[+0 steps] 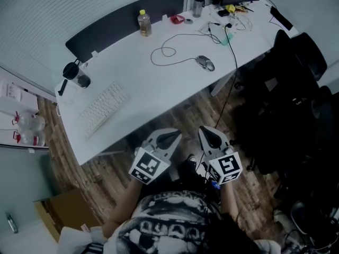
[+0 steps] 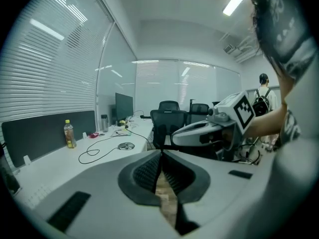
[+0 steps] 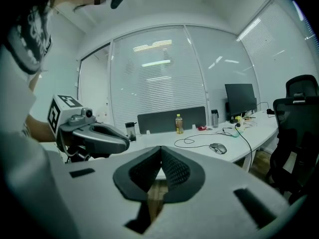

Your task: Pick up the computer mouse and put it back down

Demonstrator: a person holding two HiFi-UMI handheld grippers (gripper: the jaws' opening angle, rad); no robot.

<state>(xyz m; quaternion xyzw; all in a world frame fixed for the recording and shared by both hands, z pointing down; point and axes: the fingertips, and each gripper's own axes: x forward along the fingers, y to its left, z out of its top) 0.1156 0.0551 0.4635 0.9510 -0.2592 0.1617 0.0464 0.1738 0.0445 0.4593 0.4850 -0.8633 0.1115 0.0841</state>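
At the left end of the white bench [image 1: 153, 89], in the head view, a dark flask [image 1: 74, 74] stands by the corner, and a pale keyboard [image 1: 103, 109] lies slantwise just right of it. Further right, along the bench's far edge in the upper middle of the frame, a bottle [image 1: 144, 23] with a yellow cap stands upright. Below the bench, in the lower middle, you hold the left gripper [image 1: 170, 137] over the wooden floor [image 1: 95, 173], short of the bench's near edge. In the left gripper view its fingers [image 2: 148, 172] meet at the tips with nothing between them. Right of the bottle a thin black cable [image 1: 169, 51] loops on the bench top and runs to the computer mouse [image 1: 205, 63]. The mouse lies flat on the bench, right of centre in the upper half, well apart from both grippers and untouched. A dark tumbler [image 1: 198, 5] stands behind it near the far edge. You hold the right gripper [image 1: 211, 135] just beside the left one, also off the bench. In the right gripper view its fingers [image 3: 175, 171] are pressed together and empty. Black office chairs [image 1: 299, 83] fill the right side of the frame.
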